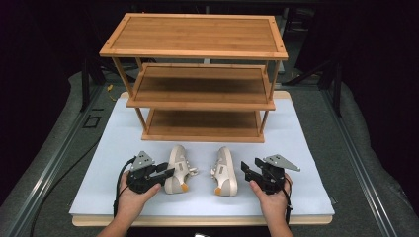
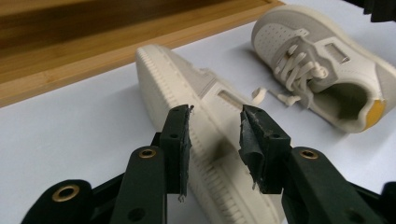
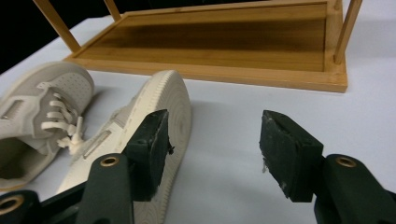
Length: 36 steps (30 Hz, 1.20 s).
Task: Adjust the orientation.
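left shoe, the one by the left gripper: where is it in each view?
High view: left shoe lies on its side, lower centre-left, just right of the left gripper.
Left gripper view: centre, sole facing the camera, running between the open jaws.
Right gripper view: far left, laces visible.
Shared landmark: the bamboo shelf's bottom board.

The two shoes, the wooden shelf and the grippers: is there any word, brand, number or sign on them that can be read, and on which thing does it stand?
None can be read.
Left shoe: small side tab, no legible text.
Right shoe: same tab, blank at this size.
Wooden shelf: bare wood, no label.
Left gripper and right gripper: no markings.
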Each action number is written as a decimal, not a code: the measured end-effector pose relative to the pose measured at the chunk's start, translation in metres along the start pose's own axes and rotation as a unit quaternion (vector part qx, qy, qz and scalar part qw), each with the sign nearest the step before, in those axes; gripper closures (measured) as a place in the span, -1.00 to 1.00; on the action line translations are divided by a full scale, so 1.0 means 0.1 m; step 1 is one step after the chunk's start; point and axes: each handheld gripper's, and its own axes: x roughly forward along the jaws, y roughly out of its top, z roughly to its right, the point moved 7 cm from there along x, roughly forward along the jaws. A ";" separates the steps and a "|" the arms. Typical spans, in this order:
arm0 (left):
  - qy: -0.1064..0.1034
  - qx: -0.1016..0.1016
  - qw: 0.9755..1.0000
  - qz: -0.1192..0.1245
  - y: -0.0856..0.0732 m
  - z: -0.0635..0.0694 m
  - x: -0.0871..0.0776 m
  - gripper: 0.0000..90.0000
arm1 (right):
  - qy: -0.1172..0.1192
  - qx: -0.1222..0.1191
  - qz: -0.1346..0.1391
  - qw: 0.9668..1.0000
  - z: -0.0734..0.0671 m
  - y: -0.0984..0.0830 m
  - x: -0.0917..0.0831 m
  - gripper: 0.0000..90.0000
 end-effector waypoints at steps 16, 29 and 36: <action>0.008 0.020 1.000 -0.013 -0.02 0.00 0.03 0.62 | 0.004 -0.039 0.031 0.999 -0.19 0.07 -0.07 0.05; 0.008 0.010 1.000 -0.007 -0.05 -0.08 -0.05 0.68 | 0.012 -0.061 0.003 0.998 -0.19 0.00 -0.04 0.53; 0.024 0.004 1.000 -0.010 -0.09 -0.18 -0.12 0.76 | 0.016 -0.059 -0.005 0.998 -0.16 -0.01 -0.06 0.76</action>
